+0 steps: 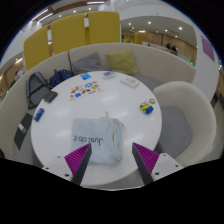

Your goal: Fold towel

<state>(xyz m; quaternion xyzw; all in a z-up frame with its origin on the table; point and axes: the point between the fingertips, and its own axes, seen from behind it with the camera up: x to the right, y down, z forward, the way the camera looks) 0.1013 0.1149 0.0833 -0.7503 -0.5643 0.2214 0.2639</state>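
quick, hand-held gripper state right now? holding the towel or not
hand-held gripper: open, holding nothing; the folded towel lies on the white table just ahead of its fingers, untouched.

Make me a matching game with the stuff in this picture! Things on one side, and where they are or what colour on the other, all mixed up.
Things:
1. towel
2. gripper
3. chair
4. partition panels

Descriptions:
A. yellow, standing beyond the round white table
B. white, beside the table
C. light grey, folded up with writing on it, just ahead of the fingers
D. open, with purple pads on its fingers

Right pairs: 1-C, 2-D, 3-B, 4-A
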